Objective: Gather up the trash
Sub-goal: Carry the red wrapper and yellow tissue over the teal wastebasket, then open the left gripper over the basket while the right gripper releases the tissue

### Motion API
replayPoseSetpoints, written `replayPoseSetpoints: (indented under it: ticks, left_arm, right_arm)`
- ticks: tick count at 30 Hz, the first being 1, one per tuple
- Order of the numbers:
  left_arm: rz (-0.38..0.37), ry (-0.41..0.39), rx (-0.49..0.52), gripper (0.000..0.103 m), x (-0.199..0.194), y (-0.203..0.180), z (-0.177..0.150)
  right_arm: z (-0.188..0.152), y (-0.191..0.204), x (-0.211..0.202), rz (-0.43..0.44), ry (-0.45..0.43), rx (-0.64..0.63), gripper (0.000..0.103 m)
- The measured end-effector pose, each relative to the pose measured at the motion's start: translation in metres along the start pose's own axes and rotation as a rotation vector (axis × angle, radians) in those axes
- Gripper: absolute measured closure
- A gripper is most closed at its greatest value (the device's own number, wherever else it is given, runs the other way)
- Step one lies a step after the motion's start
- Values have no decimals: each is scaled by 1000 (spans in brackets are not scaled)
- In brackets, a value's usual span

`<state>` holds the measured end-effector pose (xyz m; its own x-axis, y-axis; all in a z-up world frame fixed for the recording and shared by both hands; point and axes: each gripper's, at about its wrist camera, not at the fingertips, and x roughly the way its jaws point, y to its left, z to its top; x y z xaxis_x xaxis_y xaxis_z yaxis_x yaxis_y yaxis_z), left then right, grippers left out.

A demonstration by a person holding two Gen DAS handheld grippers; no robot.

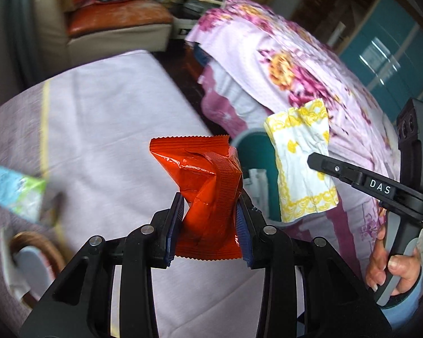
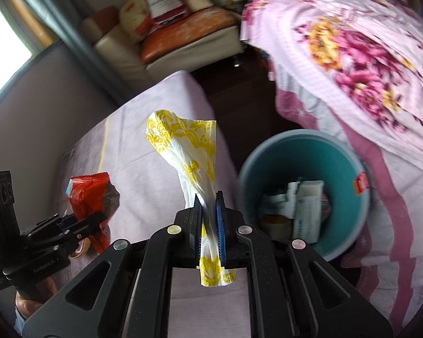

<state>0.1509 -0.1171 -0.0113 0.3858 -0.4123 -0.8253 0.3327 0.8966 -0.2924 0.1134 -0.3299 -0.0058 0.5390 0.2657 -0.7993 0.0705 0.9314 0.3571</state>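
Observation:
My left gripper (image 1: 210,197) is shut on a crumpled red snack wrapper (image 1: 203,180), which stands up between the blue pads. The same wrapper (image 2: 88,197) shows at the left of the right wrist view, held in the left gripper (image 2: 98,215). My right gripper (image 2: 209,197) is shut on a white napkin with yellow print (image 2: 189,152). In the left wrist view that napkin (image 1: 303,163) hangs from the right gripper (image 1: 313,160), in front of the teal bin (image 1: 253,152). The teal bin (image 2: 301,152) sits on the floor right of my right gripper and holds paper trash.
A lilac-covered surface (image 1: 112,107) lies under both grippers. A floral pink bedspread (image 2: 352,50) rises behind the bin. A blue-green packet (image 1: 17,191) and a round wicker-rimmed item (image 1: 33,256) rest at the left. A cream sofa with an orange cushion (image 1: 112,19) stands far back.

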Motion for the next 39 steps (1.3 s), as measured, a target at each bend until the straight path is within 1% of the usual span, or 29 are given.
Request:
replayPoseSetpoints:
  ticks: [4, 7, 8, 14, 21, 26, 29, 31, 32, 33, 34, 35, 37, 39]
  left_arm:
    - [-11, 35, 42, 66, 27, -31, 10]
    - [-13, 69, 73, 66, 48, -52, 14]
    - [-12, 85, 86, 66, 58, -60, 14]
    - [-10, 143, 131, 66, 89, -86, 14]
    - [-4, 177, 151, 65, 110, -101, 18]
    - [-3, 193, 163, 65, 122, -109, 20]
    - [-1, 194, 170, 58, 127, -114, 22]
    - [-4, 193, 170, 50, 129, -116, 23]
    - [-6, 194, 168, 47, 129, -116, 23]
    - [-2, 195, 167, 38, 130, -116, 23]
    - [4, 192, 165, 32, 130, -116, 23]
    - [12, 187, 165, 31, 129, -115, 23]
    - [15, 185, 157, 20, 128, -113, 22]
    - [14, 177, 141, 18, 125, -108, 22]
  right_arm:
    - [3, -38, -6, -18, -21, 56, 94]
    - [4, -56, -8, -27, -27, 87, 94]
    - [5, -69, -9, -31, -33, 110, 94]
    - [6, -107, -15, -55, -51, 163, 94]
    - [7, -129, -15, -64, -42, 185, 94]
    - [7, -135, -13, -69, -41, 196, 94]
    - [5, -137, -15, -81, -45, 201, 94]
    - [4, -137, -14, -87, -42, 205, 94]
    - [4, -138, -14, -88, -41, 206, 94]
    - [4, -138, -14, -90, -38, 207, 94]
    - [4, -139, -13, -92, -35, 208, 94]
    - [4, -139, -13, -92, -34, 208, 94]
    - [5, -139, -12, -93, -29, 209, 94]
    - [4, -138, -10, -95, -25, 206, 94]
